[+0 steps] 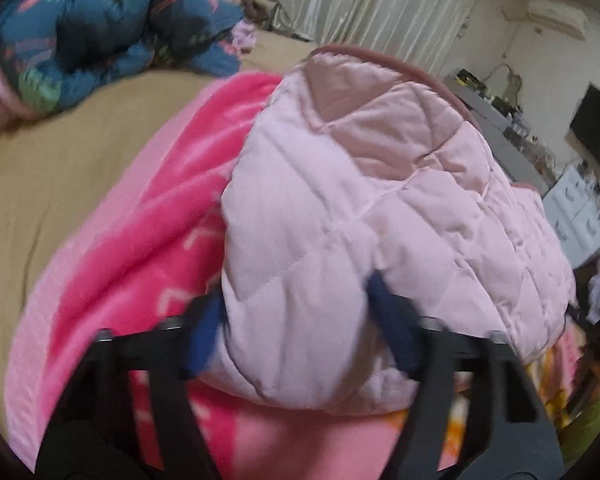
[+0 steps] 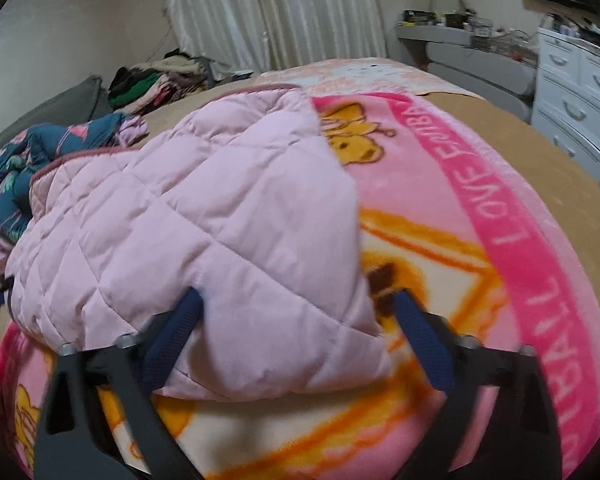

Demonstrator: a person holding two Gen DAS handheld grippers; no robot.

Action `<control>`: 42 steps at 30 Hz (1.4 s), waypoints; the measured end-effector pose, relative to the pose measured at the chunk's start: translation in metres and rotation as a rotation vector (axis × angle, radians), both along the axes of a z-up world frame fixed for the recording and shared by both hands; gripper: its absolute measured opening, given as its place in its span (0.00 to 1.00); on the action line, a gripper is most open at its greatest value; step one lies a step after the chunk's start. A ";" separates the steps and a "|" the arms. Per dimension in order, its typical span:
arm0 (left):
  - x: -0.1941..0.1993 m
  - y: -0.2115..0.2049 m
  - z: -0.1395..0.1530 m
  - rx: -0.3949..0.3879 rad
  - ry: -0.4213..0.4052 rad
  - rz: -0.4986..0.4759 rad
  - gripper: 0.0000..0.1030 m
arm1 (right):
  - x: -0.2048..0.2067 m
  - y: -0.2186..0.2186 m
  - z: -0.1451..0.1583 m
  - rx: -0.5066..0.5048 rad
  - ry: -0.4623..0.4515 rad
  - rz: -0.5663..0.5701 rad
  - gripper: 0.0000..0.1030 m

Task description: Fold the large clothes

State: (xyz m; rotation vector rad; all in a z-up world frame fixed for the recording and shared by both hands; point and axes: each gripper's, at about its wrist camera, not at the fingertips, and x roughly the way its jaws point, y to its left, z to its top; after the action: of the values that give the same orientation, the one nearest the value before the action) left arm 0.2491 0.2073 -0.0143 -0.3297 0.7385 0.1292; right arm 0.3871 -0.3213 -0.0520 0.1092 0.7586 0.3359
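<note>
The jacket (image 1: 380, 208) looks light and puffy — quilted padding that will likely squash under a pinch and spring back, with a smooth shell that may slide, so a hold probably needs to bite deep over a folded edge or a stitched seam, not just the surface. It lies on the pink blanket (image 2: 500, 208) spread over the bed (image 1: 60, 184), bunched into a rounded heap. The left gripper (image 1: 296, 312) has its blue fingers (image 1: 384, 308) pressed in on either side of a bulge of the near edge, apparently clenched on it. The right gripper (image 2: 296, 308) stands wider: one of its fingers (image 2: 180, 320) touches the jacket's near corner, the other lies apart over the blanket — released, by the look of it. The jacket is pale pink, diamond-stitched, with a darker rose lining and trim at the far edge. A blue patterned garment (image 1: 100, 28) sits well apart behind.
</note>
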 end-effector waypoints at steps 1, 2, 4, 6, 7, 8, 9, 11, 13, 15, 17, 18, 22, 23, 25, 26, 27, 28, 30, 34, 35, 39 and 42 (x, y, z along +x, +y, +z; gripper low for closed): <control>0.002 -0.004 0.003 0.026 -0.009 -0.010 0.33 | 0.002 0.004 0.003 -0.014 -0.018 -0.007 0.46; 0.005 -0.008 0.007 0.049 -0.019 -0.014 0.29 | 0.003 0.008 0.006 -0.014 -0.038 0.000 0.38; 0.010 -0.010 0.012 0.075 -0.039 -0.012 0.21 | 0.004 0.011 0.014 -0.011 -0.077 -0.028 0.17; 0.017 -0.007 0.021 0.085 -0.078 0.002 0.20 | 0.008 0.011 0.026 -0.006 -0.112 -0.066 0.13; 0.022 -0.005 0.024 0.086 -0.087 0.004 0.19 | 0.011 0.011 0.029 -0.004 -0.123 -0.073 0.13; 0.028 -0.003 0.026 0.087 -0.094 0.006 0.19 | 0.016 0.013 0.032 -0.011 -0.127 -0.078 0.12; 0.033 -0.001 0.027 0.090 -0.098 0.007 0.19 | 0.021 0.014 0.033 -0.022 -0.125 -0.083 0.12; 0.044 0.002 0.026 0.091 -0.095 0.013 0.19 | 0.031 0.017 0.031 -0.036 -0.116 -0.092 0.12; 0.052 0.004 0.023 0.095 -0.085 0.020 0.19 | 0.046 0.021 0.028 -0.057 -0.093 -0.104 0.12; 0.060 0.005 0.018 0.103 -0.063 0.024 0.19 | 0.058 0.025 0.022 -0.072 -0.061 -0.115 0.12; 0.067 0.009 0.009 0.088 -0.035 0.028 0.20 | 0.071 0.031 0.011 -0.100 -0.022 -0.125 0.12; 0.068 0.009 0.006 0.083 -0.024 0.026 0.20 | 0.075 0.033 0.007 -0.110 -0.011 -0.127 0.12; 0.067 0.011 -0.002 0.070 -0.009 0.021 0.22 | 0.076 0.040 -0.006 -0.145 -0.007 -0.129 0.13; 0.067 0.010 -0.002 0.069 -0.007 0.021 0.22 | 0.075 0.040 -0.007 -0.145 -0.008 -0.130 0.13; 0.065 0.008 -0.002 0.077 -0.004 0.023 0.23 | 0.073 0.039 -0.009 -0.143 -0.009 -0.130 0.14; 0.064 0.006 0.000 0.089 0.000 0.024 0.23 | 0.069 0.038 -0.007 -0.150 -0.010 -0.130 0.15; 0.065 0.005 0.001 0.096 0.002 0.026 0.24 | 0.063 0.038 -0.005 -0.162 -0.016 -0.128 0.20; 0.064 0.004 0.003 0.099 0.005 0.027 0.25 | 0.059 0.037 -0.003 -0.173 -0.023 -0.124 0.26; 0.064 0.008 0.005 0.087 0.007 0.033 0.27 | 0.049 0.033 0.003 -0.179 -0.032 -0.108 0.33; 0.060 0.009 0.012 0.068 0.010 0.043 0.43 | 0.020 0.014 0.018 -0.089 -0.061 -0.134 0.74; 0.059 0.009 0.015 0.061 0.008 0.040 0.45 | 0.010 0.008 0.023 -0.045 -0.075 -0.148 0.79; 0.048 0.007 0.035 0.057 -0.030 0.044 0.68 | -0.023 0.002 0.047 0.083 -0.124 -0.144 0.94; 0.034 0.002 0.055 0.061 -0.076 0.047 0.79 | -0.043 0.005 0.066 0.105 -0.177 -0.108 0.96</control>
State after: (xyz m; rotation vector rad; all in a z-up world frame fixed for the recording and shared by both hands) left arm 0.2832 0.2090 0.0408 -0.2919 0.6510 0.1826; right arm 0.3441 -0.3158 0.0143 0.2159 0.5572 0.2790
